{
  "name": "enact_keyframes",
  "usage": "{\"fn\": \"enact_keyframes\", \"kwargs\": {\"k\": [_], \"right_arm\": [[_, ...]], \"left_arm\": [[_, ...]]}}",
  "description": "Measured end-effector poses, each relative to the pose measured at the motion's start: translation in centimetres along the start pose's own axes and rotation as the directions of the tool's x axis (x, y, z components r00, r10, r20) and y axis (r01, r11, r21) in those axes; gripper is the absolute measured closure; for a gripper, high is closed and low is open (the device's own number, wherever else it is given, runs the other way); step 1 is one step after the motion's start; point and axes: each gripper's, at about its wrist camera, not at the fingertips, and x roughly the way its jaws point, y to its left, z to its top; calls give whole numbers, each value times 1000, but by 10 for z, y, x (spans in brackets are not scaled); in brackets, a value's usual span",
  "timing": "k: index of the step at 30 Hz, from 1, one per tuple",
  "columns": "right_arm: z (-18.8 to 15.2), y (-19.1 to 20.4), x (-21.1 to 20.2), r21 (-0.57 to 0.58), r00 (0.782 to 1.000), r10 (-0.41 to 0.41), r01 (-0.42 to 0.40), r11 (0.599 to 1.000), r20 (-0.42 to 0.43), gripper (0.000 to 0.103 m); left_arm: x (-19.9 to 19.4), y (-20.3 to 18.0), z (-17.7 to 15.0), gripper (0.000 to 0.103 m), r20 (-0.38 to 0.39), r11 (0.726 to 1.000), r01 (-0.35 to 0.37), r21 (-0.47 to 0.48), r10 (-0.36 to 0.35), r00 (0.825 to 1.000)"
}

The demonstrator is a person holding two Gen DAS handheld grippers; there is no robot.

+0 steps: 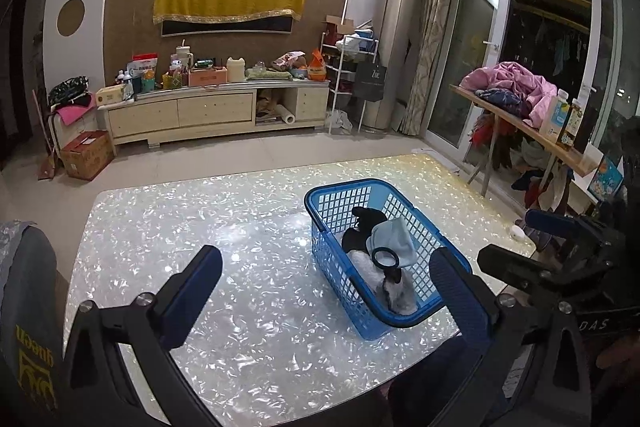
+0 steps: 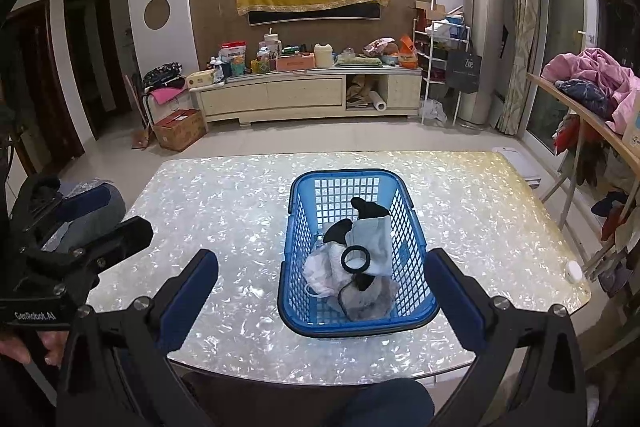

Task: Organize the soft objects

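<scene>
A blue plastic basket (image 1: 320, 193) (image 2: 416, 303) stands on the shiny mother-of-pearl table (image 1: 180, 223) (image 2: 224, 195). Inside lie soft items: a pale blue cloth (image 1: 394, 241) (image 2: 374, 239), a black ring-shaped band (image 1: 385, 259) (image 2: 355, 259), a black cloth (image 1: 370, 217) (image 2: 370, 209), a white cloth (image 2: 320, 267) and a grey furry piece (image 1: 398, 297) (image 2: 368, 301). My left gripper (image 1: 332, 291) is open and empty, held above the table's near edge, left of the basket. My right gripper (image 2: 320, 291) is open and empty, facing the basket's near end. Each gripper also shows in the other's view (image 1: 516, 241) (image 2: 106, 213).
A grey bag (image 1: 24, 291) (image 2: 88, 215) sits at the table's left edge. A small white round object (image 2: 574, 271) lies at the right edge. A wooden board with pink clothes (image 1: 516, 87) and bottles stands to the right. A cluttered TV cabinet (image 1: 216, 107) is behind.
</scene>
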Motion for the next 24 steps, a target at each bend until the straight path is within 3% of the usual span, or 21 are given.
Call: {"fn": "enact_keyframes", "kwargs": {"k": [24], "right_arm": [[-5, 3, -6, -14, 1000, 11, -11, 1000, 1, 0]], "left_arm": [[-3, -3, 1, 0, 11, 999, -32, 15, 32, 999]]}}
